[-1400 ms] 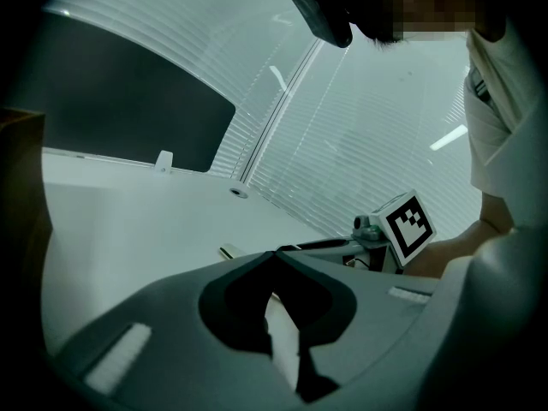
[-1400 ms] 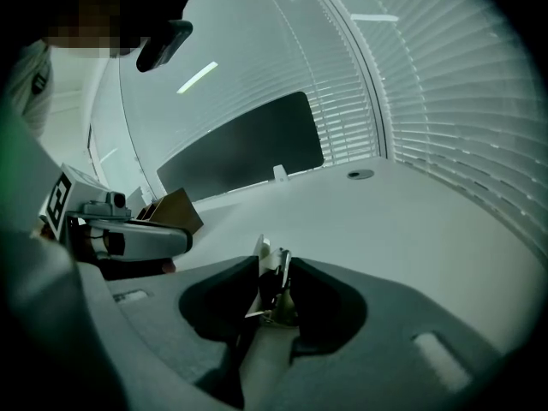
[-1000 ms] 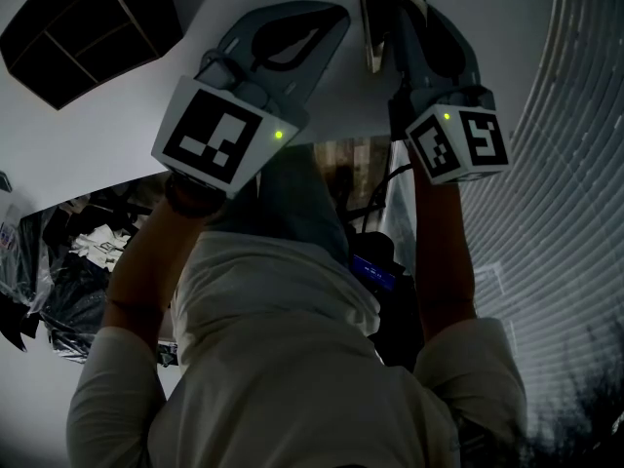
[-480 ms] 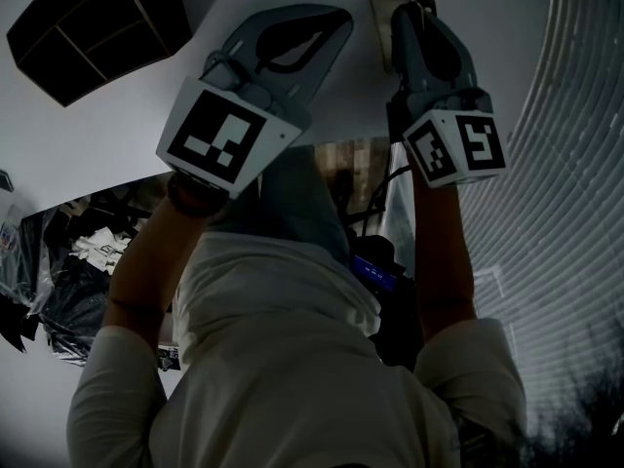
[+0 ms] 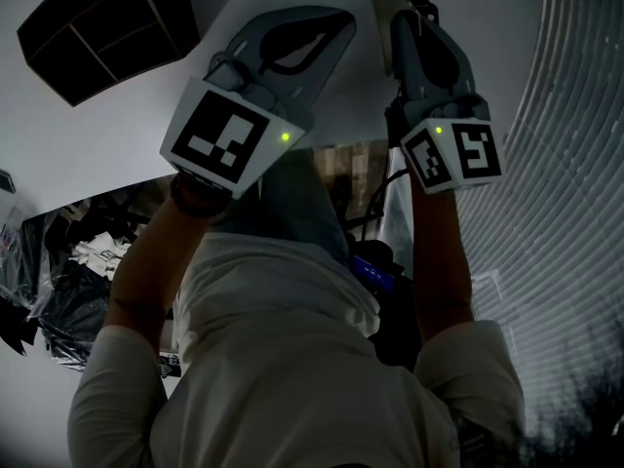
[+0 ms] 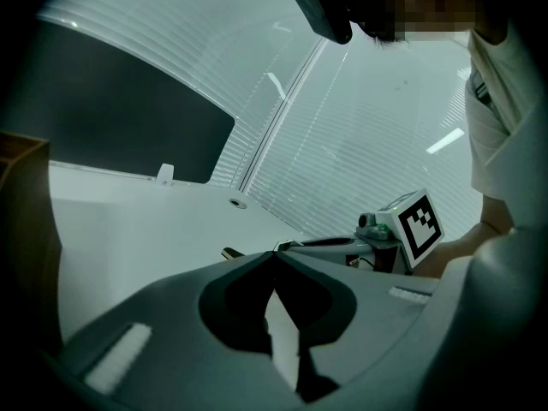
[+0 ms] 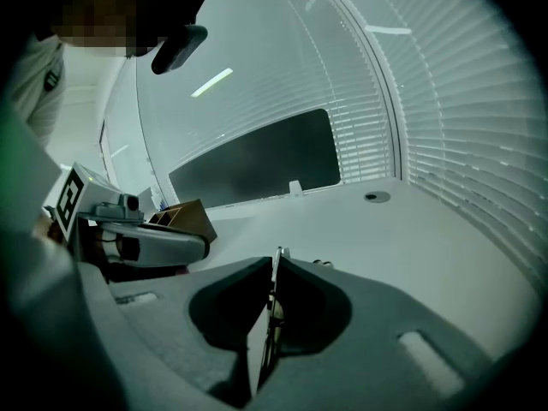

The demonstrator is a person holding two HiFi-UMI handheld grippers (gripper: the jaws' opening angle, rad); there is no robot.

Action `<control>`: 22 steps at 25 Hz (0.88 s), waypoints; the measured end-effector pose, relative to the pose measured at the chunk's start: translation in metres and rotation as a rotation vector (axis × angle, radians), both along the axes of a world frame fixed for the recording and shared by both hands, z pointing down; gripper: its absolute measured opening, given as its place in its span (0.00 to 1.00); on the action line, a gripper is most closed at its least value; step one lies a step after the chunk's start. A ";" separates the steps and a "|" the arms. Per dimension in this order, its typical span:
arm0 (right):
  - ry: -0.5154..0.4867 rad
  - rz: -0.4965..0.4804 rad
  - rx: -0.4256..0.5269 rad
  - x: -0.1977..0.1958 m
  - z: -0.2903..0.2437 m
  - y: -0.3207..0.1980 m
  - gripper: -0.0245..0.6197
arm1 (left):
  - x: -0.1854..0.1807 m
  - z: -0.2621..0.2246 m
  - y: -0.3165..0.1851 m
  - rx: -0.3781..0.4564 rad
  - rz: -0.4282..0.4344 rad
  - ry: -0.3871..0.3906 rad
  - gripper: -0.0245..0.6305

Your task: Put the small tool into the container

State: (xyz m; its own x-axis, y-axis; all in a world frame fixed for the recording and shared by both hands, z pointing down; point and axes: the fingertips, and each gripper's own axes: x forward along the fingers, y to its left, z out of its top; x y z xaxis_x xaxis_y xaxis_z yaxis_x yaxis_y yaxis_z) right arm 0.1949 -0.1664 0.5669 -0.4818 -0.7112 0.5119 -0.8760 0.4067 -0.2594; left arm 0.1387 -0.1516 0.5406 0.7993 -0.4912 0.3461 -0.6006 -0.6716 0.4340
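Head view | divided container (image 5: 102, 29) far left on table (image 5: 88, 139) | your left gripper (image 5: 339, 18) clenched, empty | your right gripper (image 7: 276, 257) has just been closing, now pinching the small tool (image 7: 271, 308), well apart from container | risk: thin tool pivots or slips; carrying across could clip your left gripper.

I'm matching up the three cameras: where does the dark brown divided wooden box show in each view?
Head view: the dark brown divided wooden box sits in the top left corner, on the white table.
Left gripper view: at the left edge, cut off; only one brown wall shows, likely the box's.
Right gripper view: left of centre, with its open compartments visible.
Shared landmark: the white table, which is in all three views.
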 end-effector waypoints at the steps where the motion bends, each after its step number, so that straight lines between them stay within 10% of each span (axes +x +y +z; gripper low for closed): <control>1: 0.000 0.001 0.004 0.000 -0.003 -0.001 0.06 | 0.000 -0.002 0.000 0.002 0.002 0.000 0.04; 22: 0.073 -0.013 0.271 -0.014 -0.171 -0.017 0.06 | -0.011 -0.146 -0.031 0.214 -0.031 0.065 0.04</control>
